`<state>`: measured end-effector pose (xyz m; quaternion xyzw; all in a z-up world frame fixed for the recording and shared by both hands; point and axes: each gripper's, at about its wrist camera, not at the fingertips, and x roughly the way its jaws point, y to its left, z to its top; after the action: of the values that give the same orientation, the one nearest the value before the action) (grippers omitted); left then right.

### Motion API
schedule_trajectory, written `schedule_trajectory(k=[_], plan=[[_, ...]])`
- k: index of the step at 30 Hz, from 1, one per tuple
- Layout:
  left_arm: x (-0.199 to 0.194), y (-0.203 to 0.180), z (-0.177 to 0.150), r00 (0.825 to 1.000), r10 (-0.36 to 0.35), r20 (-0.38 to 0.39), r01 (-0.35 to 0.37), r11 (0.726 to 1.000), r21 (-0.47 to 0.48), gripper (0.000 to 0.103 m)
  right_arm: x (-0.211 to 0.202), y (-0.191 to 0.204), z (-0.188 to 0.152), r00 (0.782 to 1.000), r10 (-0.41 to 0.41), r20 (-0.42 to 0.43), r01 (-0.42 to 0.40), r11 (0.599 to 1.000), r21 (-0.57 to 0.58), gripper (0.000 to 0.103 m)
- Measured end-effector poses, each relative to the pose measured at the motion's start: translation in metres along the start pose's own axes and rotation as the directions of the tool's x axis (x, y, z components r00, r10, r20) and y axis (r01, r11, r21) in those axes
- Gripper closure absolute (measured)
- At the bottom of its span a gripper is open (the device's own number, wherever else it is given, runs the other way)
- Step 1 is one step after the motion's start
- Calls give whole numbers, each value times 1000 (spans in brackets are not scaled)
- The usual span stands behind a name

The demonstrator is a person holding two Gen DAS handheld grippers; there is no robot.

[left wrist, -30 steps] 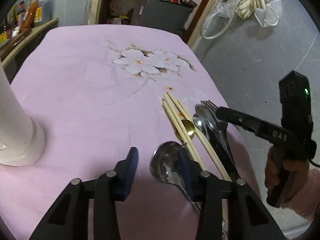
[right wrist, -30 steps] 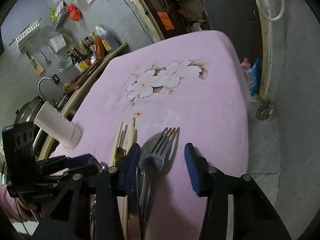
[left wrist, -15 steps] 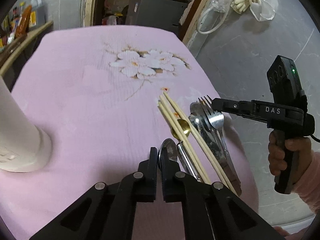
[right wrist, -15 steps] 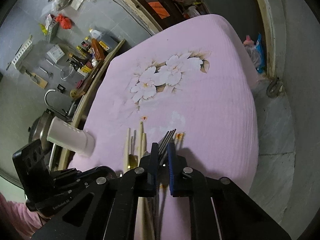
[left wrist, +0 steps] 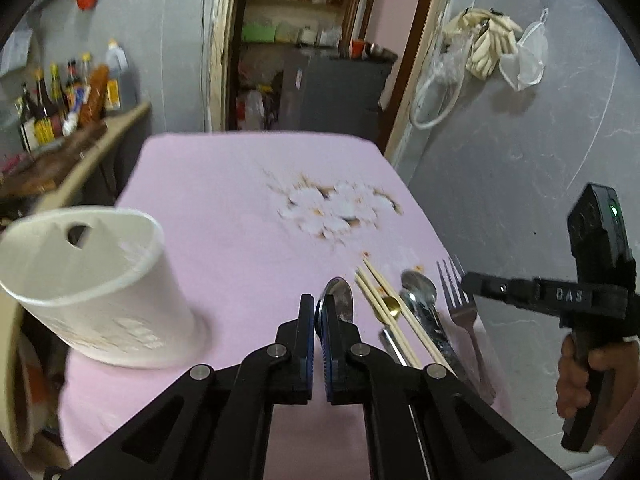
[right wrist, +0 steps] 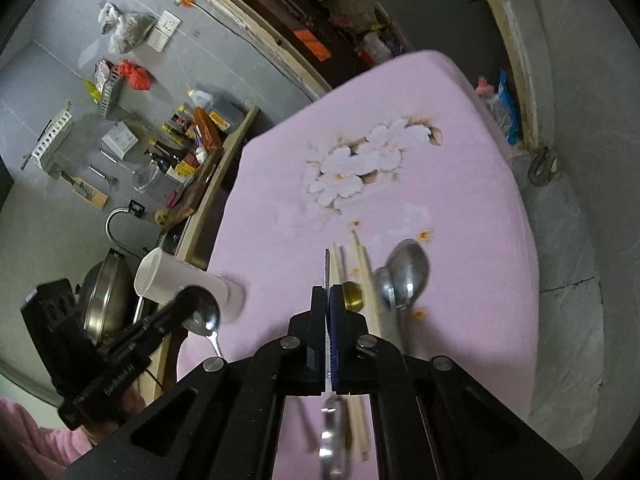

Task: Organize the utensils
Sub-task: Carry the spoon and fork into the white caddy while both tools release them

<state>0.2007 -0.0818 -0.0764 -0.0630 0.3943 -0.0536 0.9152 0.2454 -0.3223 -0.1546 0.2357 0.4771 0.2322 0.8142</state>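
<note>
Left tool (left wrist: 318, 318): jaws narrowed onto a large steel spoon (left wrist: 340, 298), the bowl standing above the fingertips; the right wrist view shows that spoon (right wrist: 202, 316) lifted clear of the surface, near the holder.

Right tool (right wrist: 327, 312): jaws narrowed onto a fork (right wrist: 327, 270), held edge-on with the tines projecting past the fingertips. In the left wrist view the fork (left wrist: 460, 304) sits at the right tool's tip, at the right edge of the utensil group.

Container: one white utensil holder (left wrist: 96, 284) stands upright on the pink floral surface (left wrist: 232, 216), left of the utensils and apart from them. It has a hanging hole near the rim. Its interior is not visible, so its contents cannot be told.

Remaining on the surface, lying together: wooden chopsticks (left wrist: 386, 312), a small gold spoon (right wrist: 352, 294) and two steel spoons (right wrist: 404, 272) overlapping each other.
</note>
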Motion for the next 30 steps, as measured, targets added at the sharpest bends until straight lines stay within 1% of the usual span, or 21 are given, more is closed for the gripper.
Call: schedule_trajectory(k=[2, 5, 9, 12, 14, 15, 16, 18, 20, 21, 22, 23, 24, 26, 30], plan=[[-11, 11, 7, 1000, -10, 13, 10, 1000, -1, 99, -7, 13, -6, 999, -12, 42, 11, 1000, 19, 101], [-36, 31, 19, 999, -19, 46, 19, 1000, 13, 99, -21, 36, -14, 992, -26, 127, 21, 999, 39, 101], [-69, 61, 37, 996, -33, 87, 30, 999, 32, 99, -38, 79, -16, 967, -18, 255, 11, 999, 32, 101], [-94, 88, 51, 993, -13, 120, 9, 999, 39, 99, -43, 117, -15, 939, 12, 345, -12, 1000, -2, 101], [-111, 108, 62, 990, 5, 139, -9, 1000, 30, 99, -44, 149, -9, 915, 52, 401, -41, 999, -34, 101], [-117, 115, 65, 989, 16, 149, -20, 999, 27, 99, -45, 165, -5, 900, 76, 430, -60, 997, -51, 101], [-128, 128, 74, 985, 43, 168, -48, 999, 22, 99, -47, 177, -4, 887, 96, 453, -75, 995, -64, 101], [-142, 144, 84, 976, 85, 200, -90, 996, 13, 99, -48, 207, 4, 847, 157, 507, -119, 987, -106, 101], [-154, 163, 94, 958, 150, 244, -157, 988, 7, 99, -41, 233, 8, 817, 193, 543, -137, 980, -142, 101], [-158, 170, 97, 944, 190, 268, -200, 980, 12, 99, -38, 243, 11, 801, 211, 560, -144, 976, -162, 101], [-161, 177, 101, 924, 245, 293, -261, 965, 16, 99, -32, 253, 14, 785, 227, 576, -147, 972, -183, 101], [-161, 183, 104, 905, 288, 313, -307, 952, 13, 99, -22, 263, 15, 772, 245, 587, -153, 967, -202, 101], [-161, 189, 106, 891, 315, 327, -336, 942, 10, 99, -15, 266, 16, 769, 253, 587, -160, 965, -206, 101], [-155, 199, 109, 860, 367, 354, -393, 920, 0, 99, 6, 272, 20, 771, 255, 584, -163, 965, -205, 101], [-128, 207, 105, 806, 445, 389, -486, 874, 9, 99, 41, 269, 15, 792, 233, 565, -141, 969, -202, 101]])
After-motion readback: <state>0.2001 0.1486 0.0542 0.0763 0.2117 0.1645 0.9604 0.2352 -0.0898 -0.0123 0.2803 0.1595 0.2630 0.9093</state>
